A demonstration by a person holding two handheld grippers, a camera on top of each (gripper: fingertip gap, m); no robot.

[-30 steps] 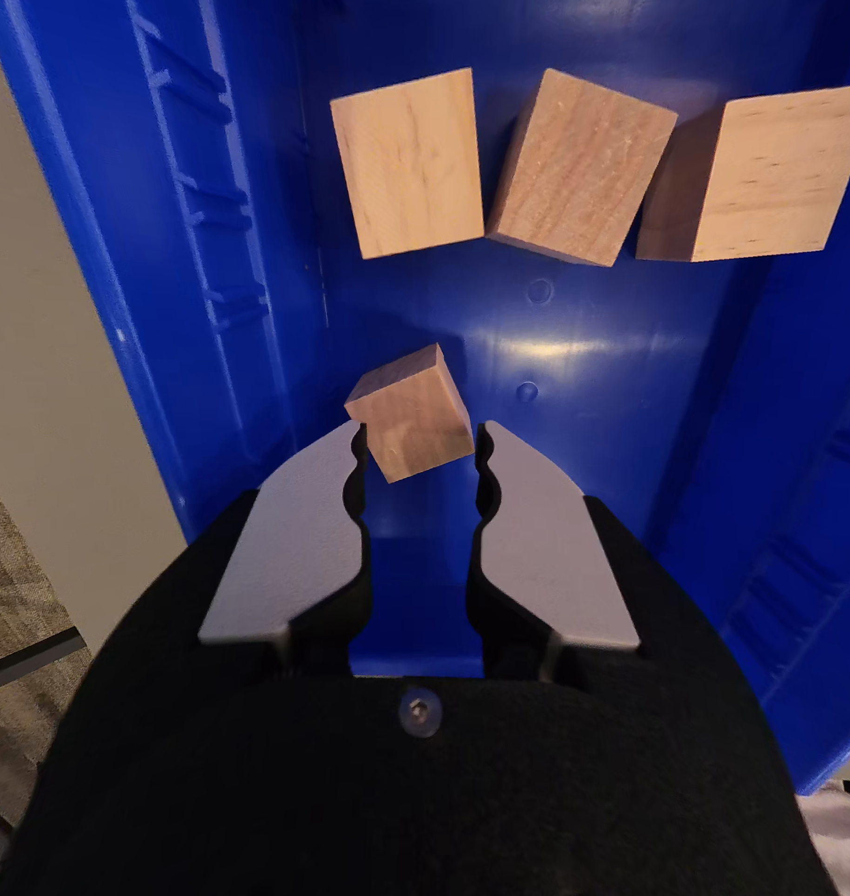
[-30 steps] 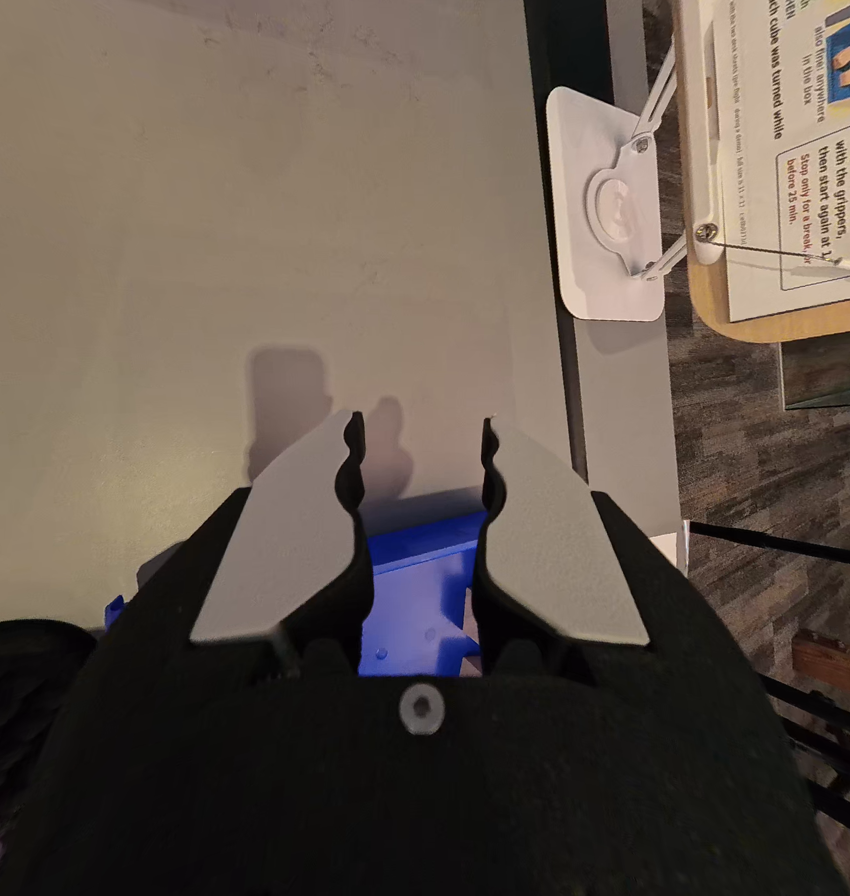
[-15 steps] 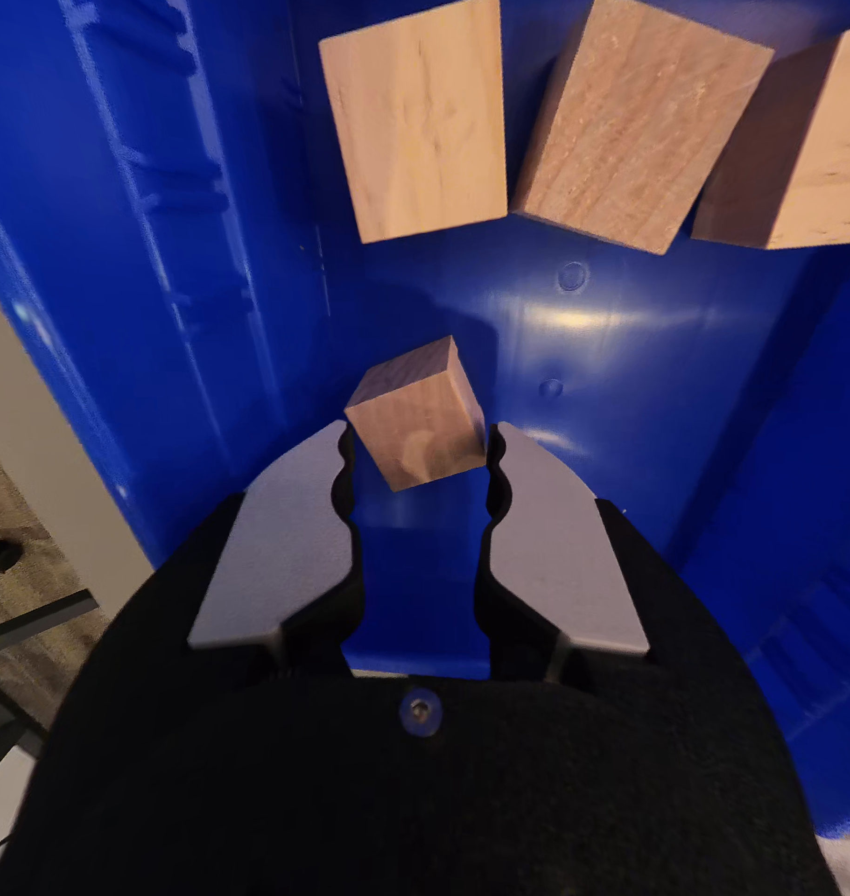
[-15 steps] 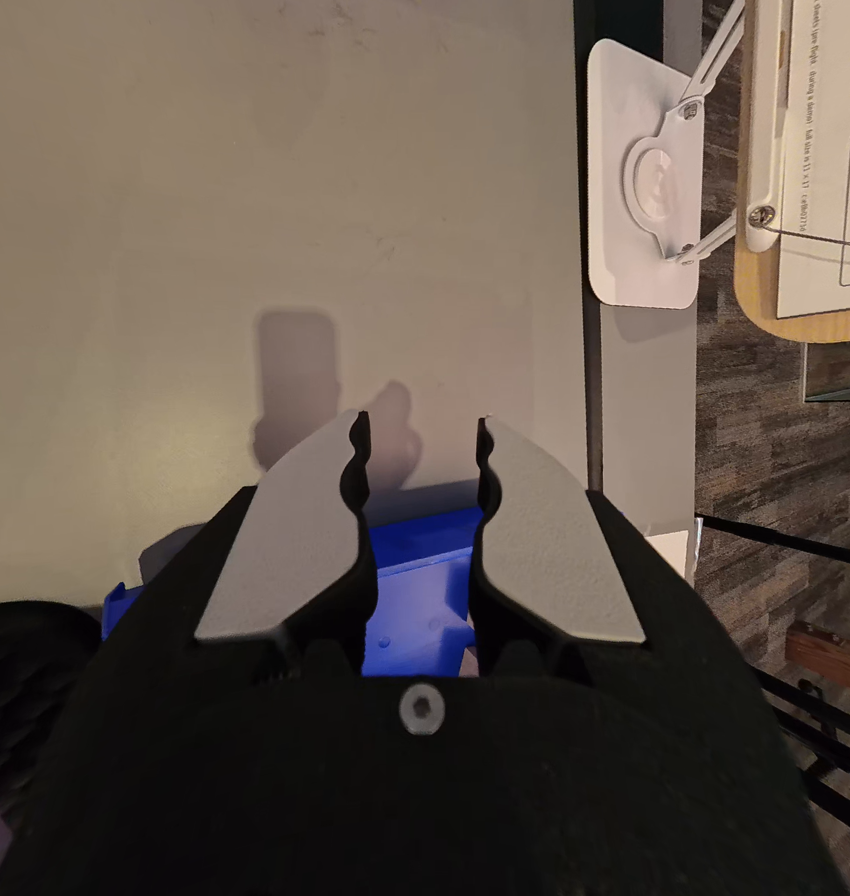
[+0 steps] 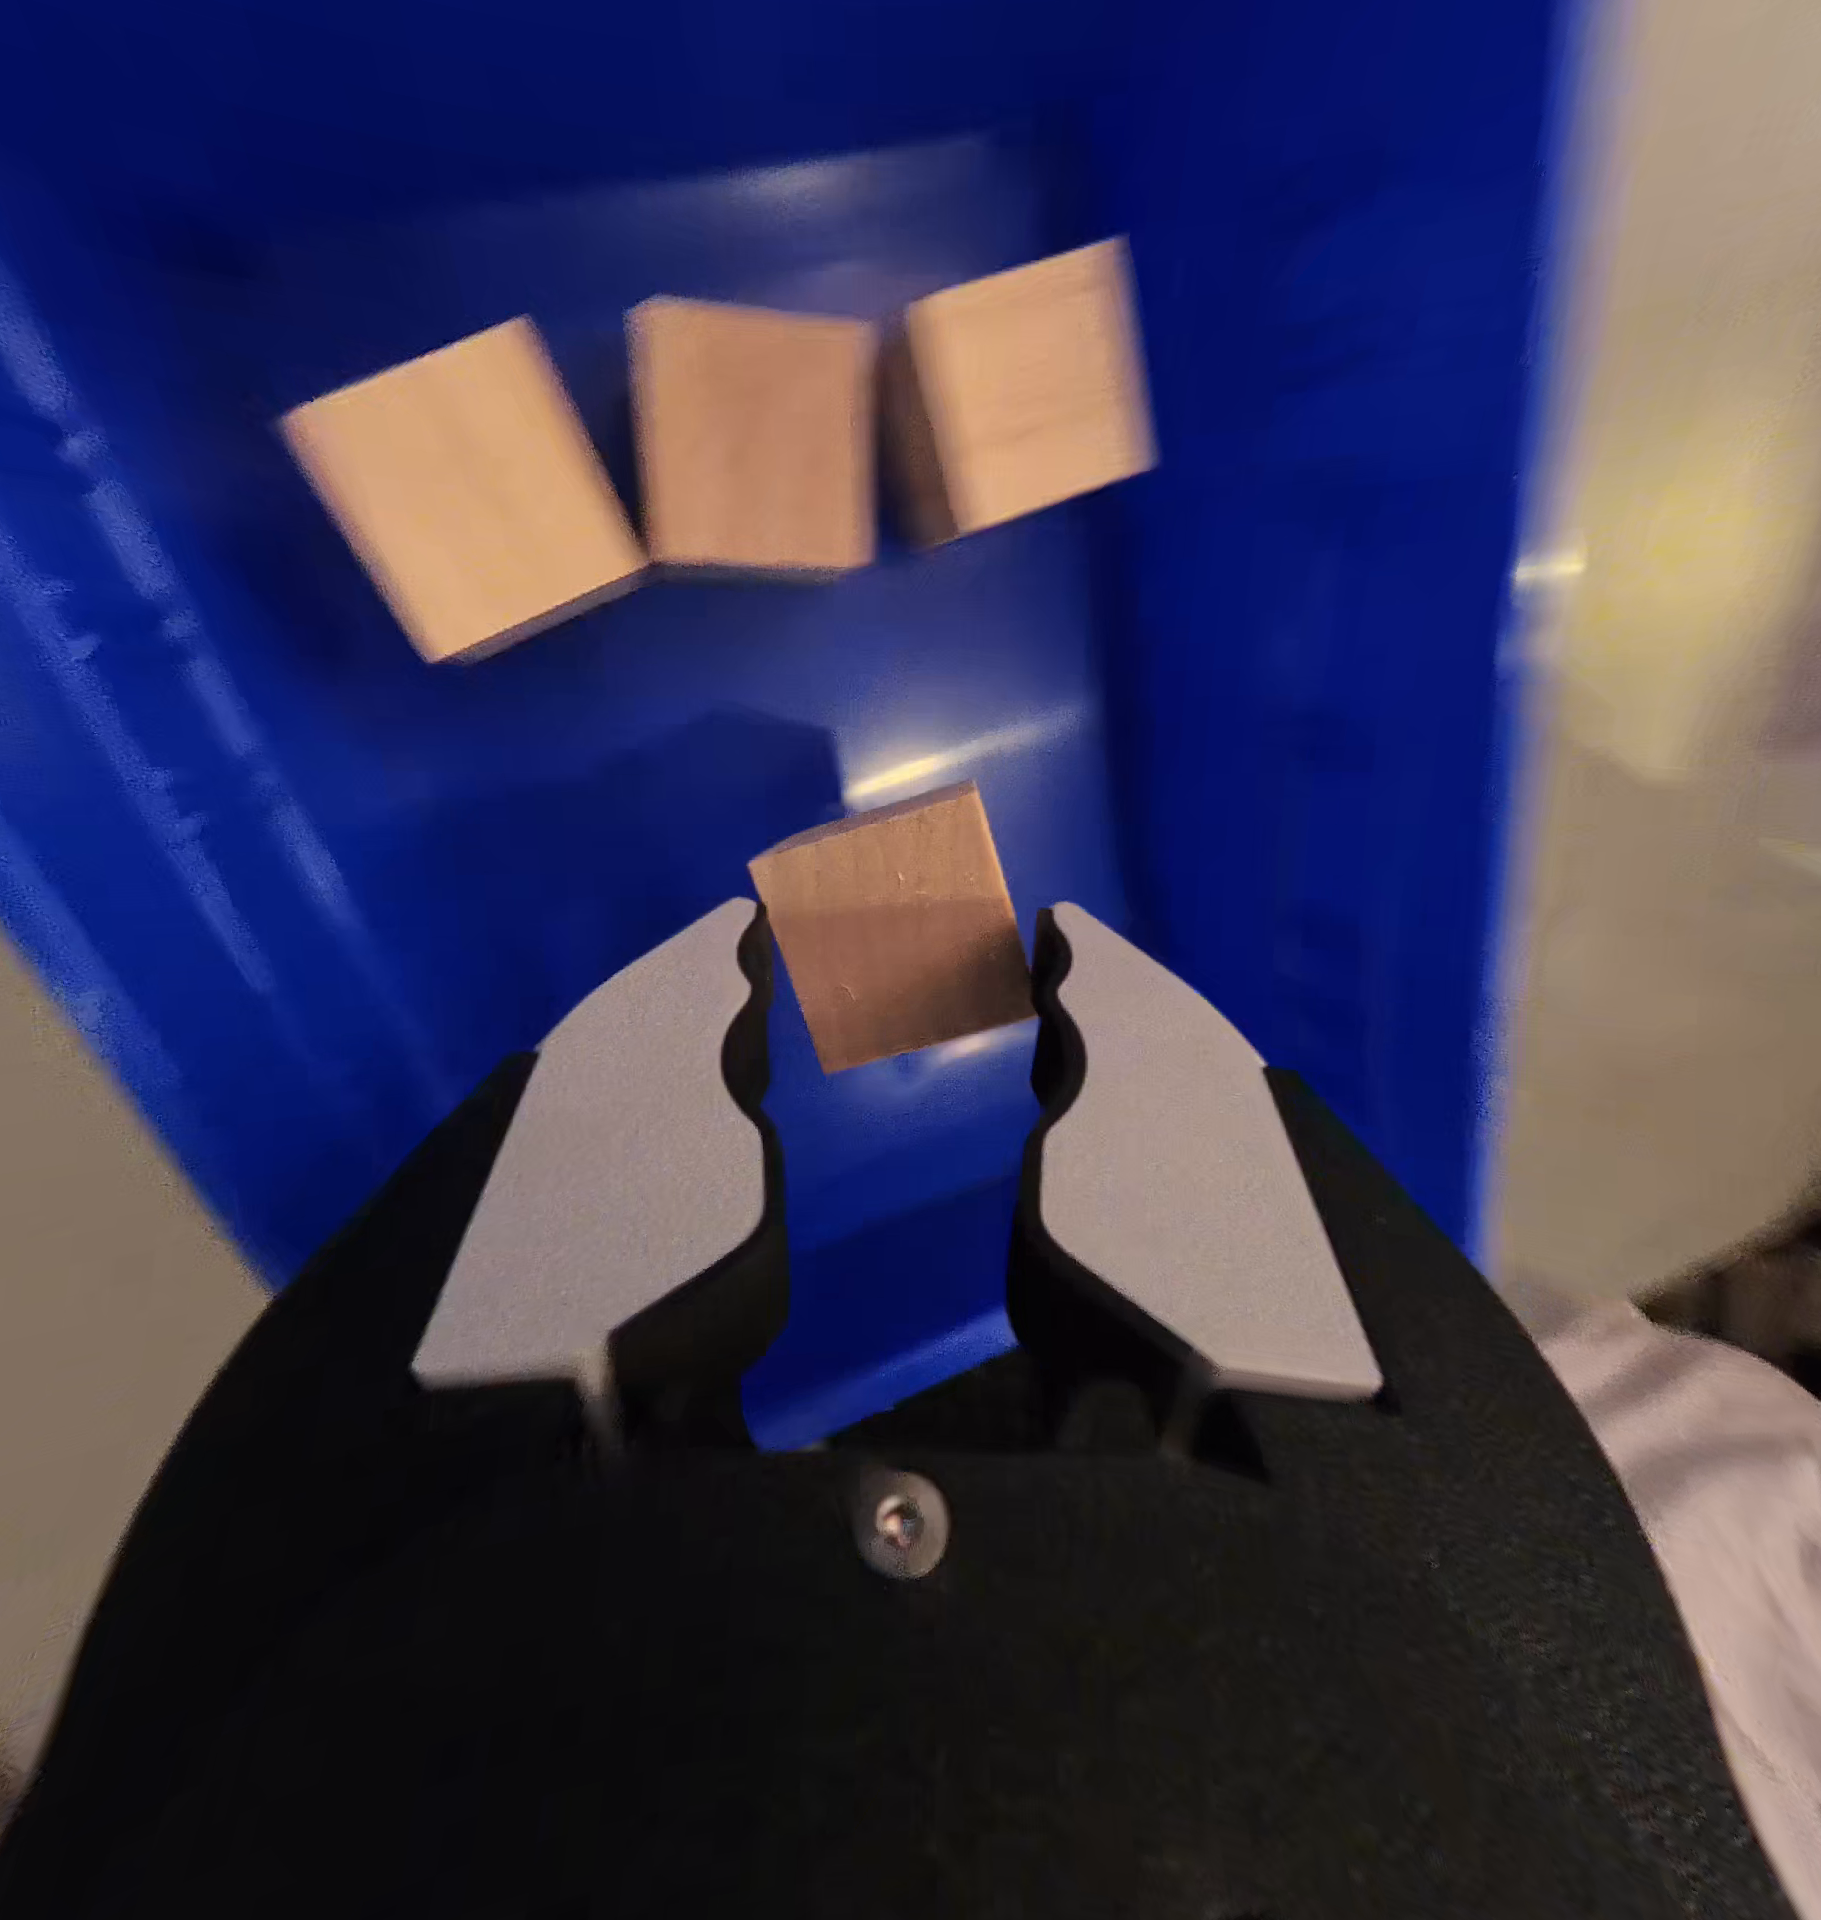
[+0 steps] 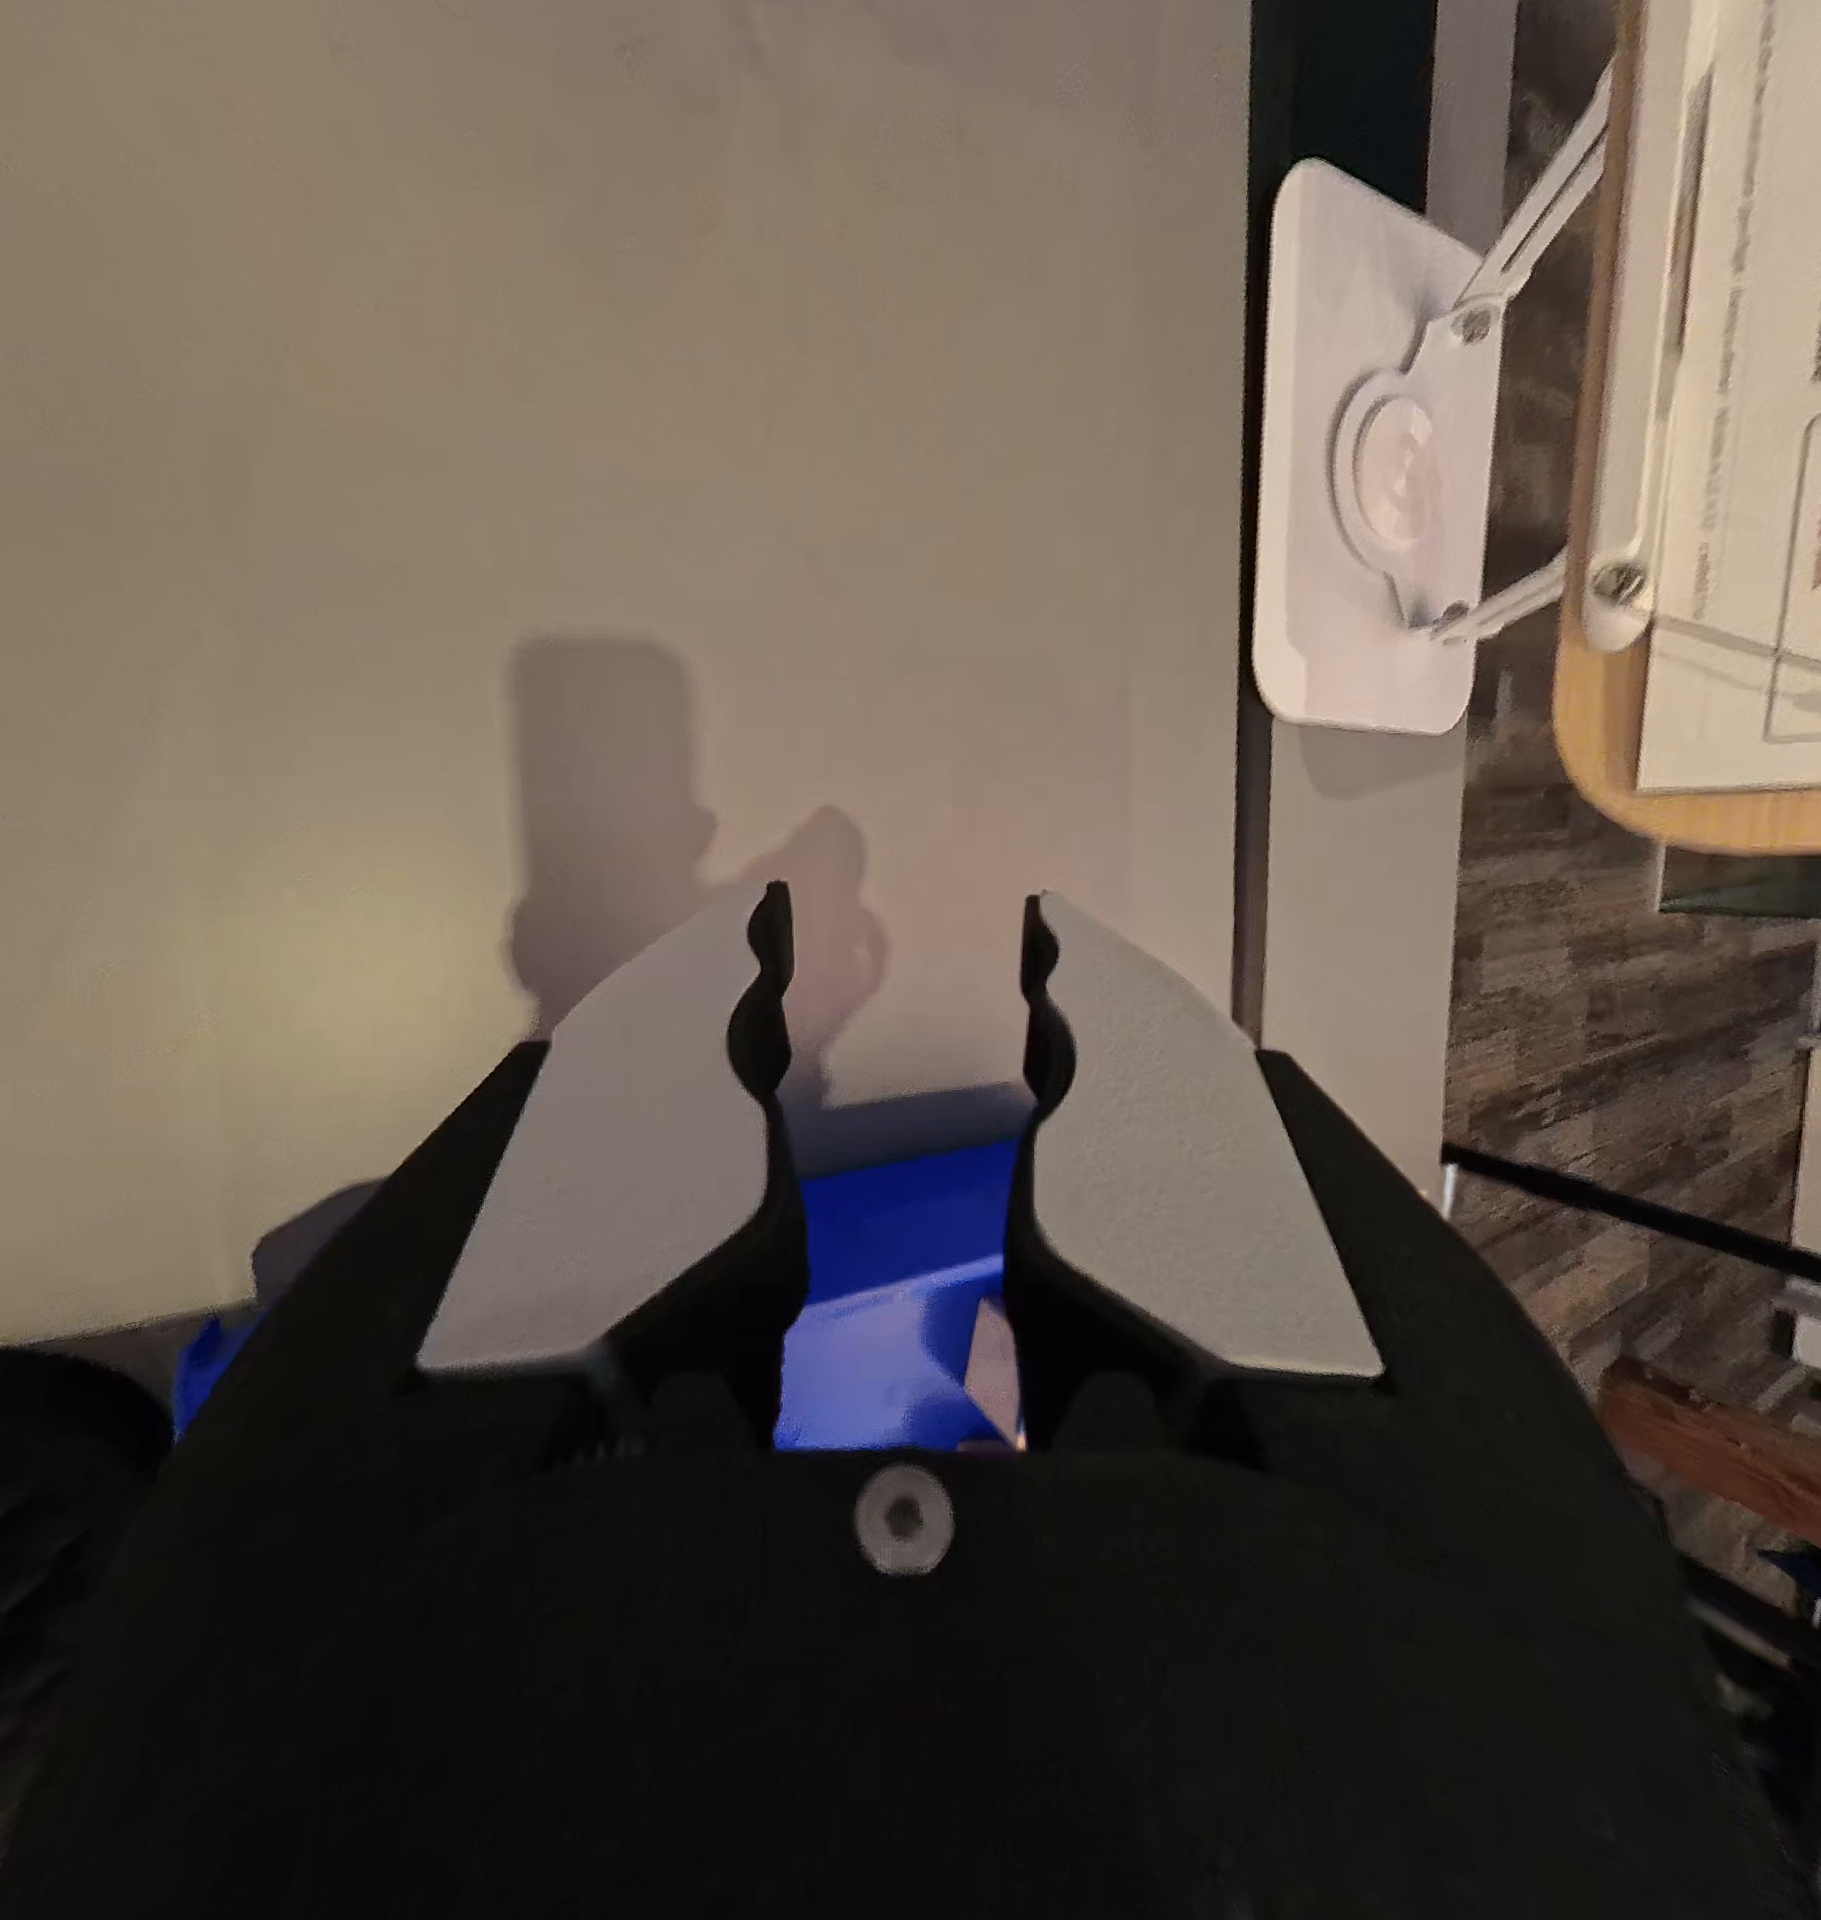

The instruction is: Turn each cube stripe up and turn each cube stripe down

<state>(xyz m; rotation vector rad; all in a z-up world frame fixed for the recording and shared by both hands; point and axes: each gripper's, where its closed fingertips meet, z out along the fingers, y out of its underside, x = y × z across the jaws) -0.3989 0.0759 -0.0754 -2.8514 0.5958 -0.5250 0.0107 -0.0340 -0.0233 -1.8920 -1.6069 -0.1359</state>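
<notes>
We've got the left gripper [image 5: 895,940] fingers clamped on a small wooden cube [image 5: 890,930], light, rigid, best pinched on flat sides; right gripper [image 6: 901,909] fingers apart, empty.

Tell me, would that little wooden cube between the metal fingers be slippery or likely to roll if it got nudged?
Probably not. The wooden cube has flat faces and sharp edges, so it would likely slide or tip rather than roll. Its wood looks solid and stiff, so the left gripper, fingertips at its sides, shouldn't squash it. It sits skewed between them, so it might twist when squeezed.
</notes>
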